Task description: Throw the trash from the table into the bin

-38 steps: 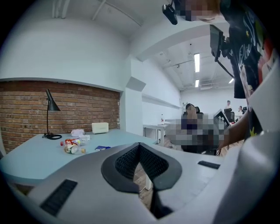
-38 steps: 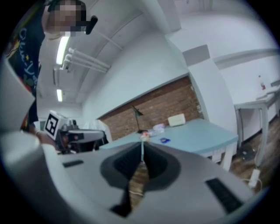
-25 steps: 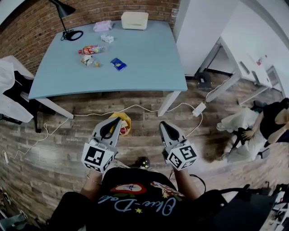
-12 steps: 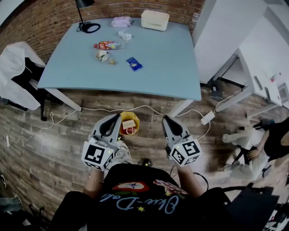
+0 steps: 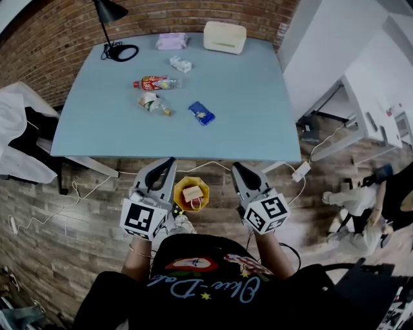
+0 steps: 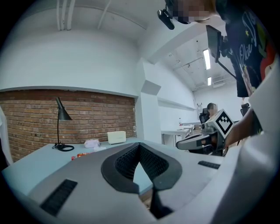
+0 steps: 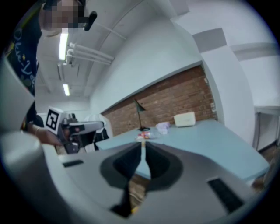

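Blue table (image 5: pixel 258 109) nearer now; brick wall (image 5: pixel 45 38) behind, wood floor (image 5: pixel 64 219).

Trash (image 5: pixel 155 82) on table (image 5: pixel 245 97), yellow bin (image 5: pixel 180 189) nearby

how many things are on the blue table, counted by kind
lamp: 1
cream box: 1
bottle: 1
packets and wrappers: 4 (pink packet, white wrapper, crumpled wrapper, blue packet)
total: 7
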{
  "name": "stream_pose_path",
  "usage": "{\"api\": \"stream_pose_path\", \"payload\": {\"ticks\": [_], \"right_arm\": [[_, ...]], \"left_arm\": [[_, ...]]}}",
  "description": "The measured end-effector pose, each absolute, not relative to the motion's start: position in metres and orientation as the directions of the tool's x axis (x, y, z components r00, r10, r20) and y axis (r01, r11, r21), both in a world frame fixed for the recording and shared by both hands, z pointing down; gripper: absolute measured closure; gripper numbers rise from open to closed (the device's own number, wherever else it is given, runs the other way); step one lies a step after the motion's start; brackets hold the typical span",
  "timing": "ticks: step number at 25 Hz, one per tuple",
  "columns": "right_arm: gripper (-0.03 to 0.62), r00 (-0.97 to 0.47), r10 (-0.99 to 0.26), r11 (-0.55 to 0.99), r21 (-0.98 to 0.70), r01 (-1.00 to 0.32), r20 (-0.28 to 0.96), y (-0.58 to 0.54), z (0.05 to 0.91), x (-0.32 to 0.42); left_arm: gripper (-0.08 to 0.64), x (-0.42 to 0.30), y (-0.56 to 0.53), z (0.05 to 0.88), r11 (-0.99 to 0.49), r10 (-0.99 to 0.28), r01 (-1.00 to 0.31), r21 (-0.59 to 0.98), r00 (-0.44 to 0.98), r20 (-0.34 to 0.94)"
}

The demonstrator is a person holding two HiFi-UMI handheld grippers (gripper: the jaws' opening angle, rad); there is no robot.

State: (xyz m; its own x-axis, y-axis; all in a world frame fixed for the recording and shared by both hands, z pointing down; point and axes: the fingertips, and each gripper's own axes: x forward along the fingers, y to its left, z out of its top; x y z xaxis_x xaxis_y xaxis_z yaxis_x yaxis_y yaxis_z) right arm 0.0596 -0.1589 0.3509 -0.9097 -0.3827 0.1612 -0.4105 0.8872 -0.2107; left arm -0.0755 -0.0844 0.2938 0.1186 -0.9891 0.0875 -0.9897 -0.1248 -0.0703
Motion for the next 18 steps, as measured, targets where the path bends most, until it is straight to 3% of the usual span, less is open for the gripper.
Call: {"api": "stream_pose_path", "payload": {"ticks": [12, 18], "right_arm": [[0.578, -0.880, -0.451, 0.871, -0.142, -0.471, 0.149, -0.192, 0.334, -0.031], [0.578, -0.848, -0.481, 0.854, -0.099, -0.510, 0.220, -0.192, 0.345, -0.049]], "left_arm": [[0.552, -0.145, -0.121, 0.294, -0.231, -0.970, -0.971, -0.059, 0.225, 0.094], [0.552, -0.165, -0.130, 0.302, -0.283, -0.956, -0.959, -0.022, 0.280, 0.092]]}}
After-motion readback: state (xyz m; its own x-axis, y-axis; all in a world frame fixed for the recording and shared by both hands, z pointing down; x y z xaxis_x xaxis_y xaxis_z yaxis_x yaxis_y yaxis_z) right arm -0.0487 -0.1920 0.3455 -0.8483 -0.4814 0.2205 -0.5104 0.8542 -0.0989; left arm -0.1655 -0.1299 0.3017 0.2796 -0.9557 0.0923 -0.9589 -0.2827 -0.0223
